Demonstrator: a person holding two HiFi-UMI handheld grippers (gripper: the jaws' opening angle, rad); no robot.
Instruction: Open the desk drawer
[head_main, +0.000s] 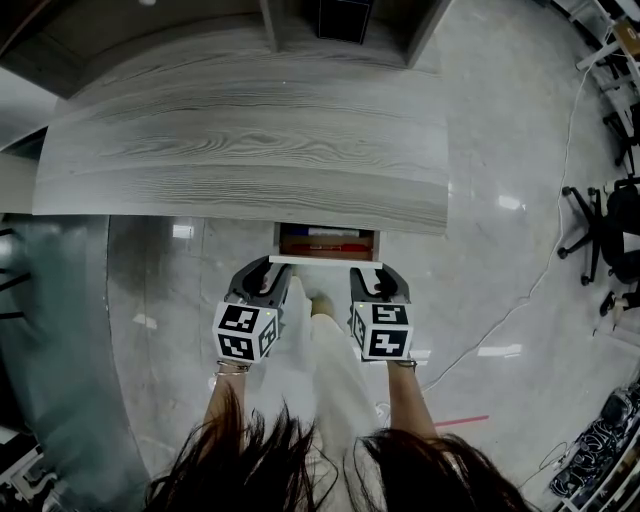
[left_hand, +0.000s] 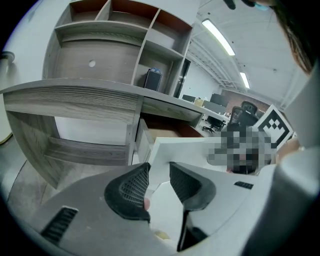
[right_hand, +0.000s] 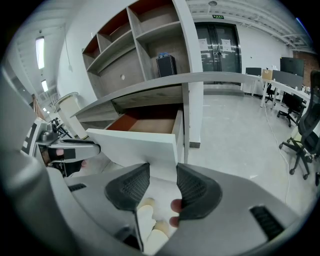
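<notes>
The grey wood desk (head_main: 250, 150) has a drawer pulled partly out beneath its front edge. Its white drawer front (head_main: 325, 261) faces me, and the red-brown inside (head_main: 327, 243) shows behind it. My left gripper (head_main: 265, 268) is at the front's left end and my right gripper (head_main: 378, 272) at its right end. In the left gripper view the drawer front (left_hand: 180, 150) fills the space beyond the left gripper (left_hand: 159, 172), whose jaws stand a little apart. The right gripper (right_hand: 163, 172) looks the same, with the front's lower corner (right_hand: 135, 147) in the gap. No pad visibly presses on the panel.
A shelf unit with a black box (head_main: 345, 18) stands behind the desk. Office chairs (head_main: 605, 230) stand at the right, and a cable (head_main: 520, 300) runs across the glossy floor. The person's white trousers (head_main: 330, 360) are directly below the drawer. A grey panel (head_main: 50, 330) is at the left.
</notes>
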